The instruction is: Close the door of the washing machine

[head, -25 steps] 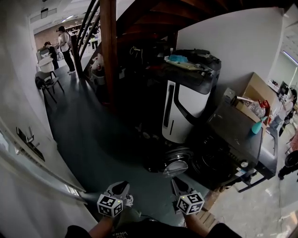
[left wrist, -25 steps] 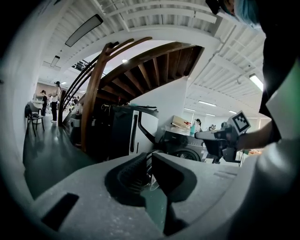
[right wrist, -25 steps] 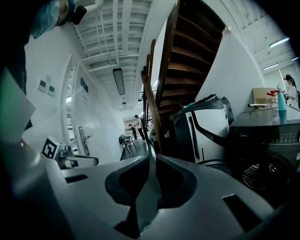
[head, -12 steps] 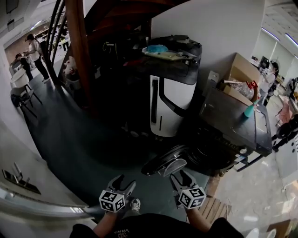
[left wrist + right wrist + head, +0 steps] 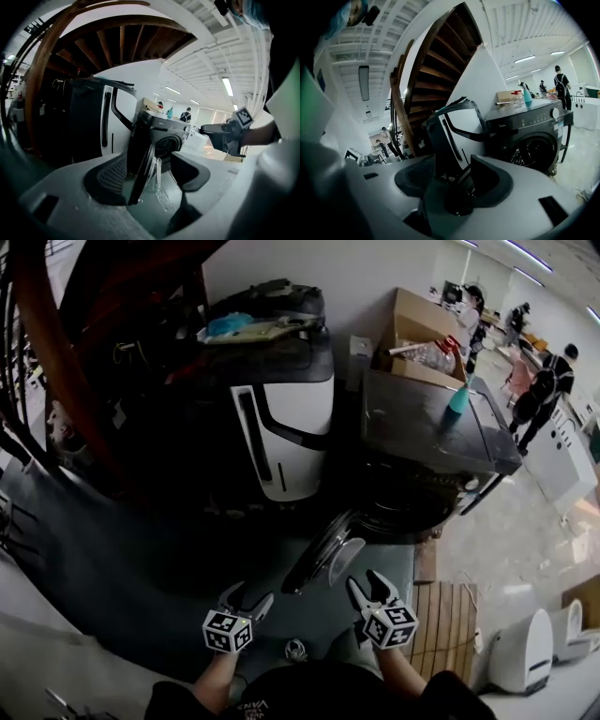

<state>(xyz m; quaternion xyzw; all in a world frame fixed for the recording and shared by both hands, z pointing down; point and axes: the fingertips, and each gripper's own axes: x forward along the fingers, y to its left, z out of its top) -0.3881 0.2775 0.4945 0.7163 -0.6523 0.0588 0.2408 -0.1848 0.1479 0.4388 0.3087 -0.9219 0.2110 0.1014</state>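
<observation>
Open washing machine door (image 5: pixel 323 554) stands edge-on ahead. Left gripper (image 5: pixel 247 598) sits on its outer-face side, right gripper (image 5: pixel 368 584) seemingly nearer. Both jaws have just been opening and grip nothing.

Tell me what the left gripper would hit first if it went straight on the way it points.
Most likely the open washing machine door, seen edge-on between the fingers of the left gripper, which have just been opening and grip nothing. How far off it stands is unclear.

The left gripper (image 5: pixel 248 596) and right gripper (image 5: pixel 367 581) sit side by side, low before the body, pointing forward; both pairs of jaws have just been opening; they stand apart, empty.
</observation>
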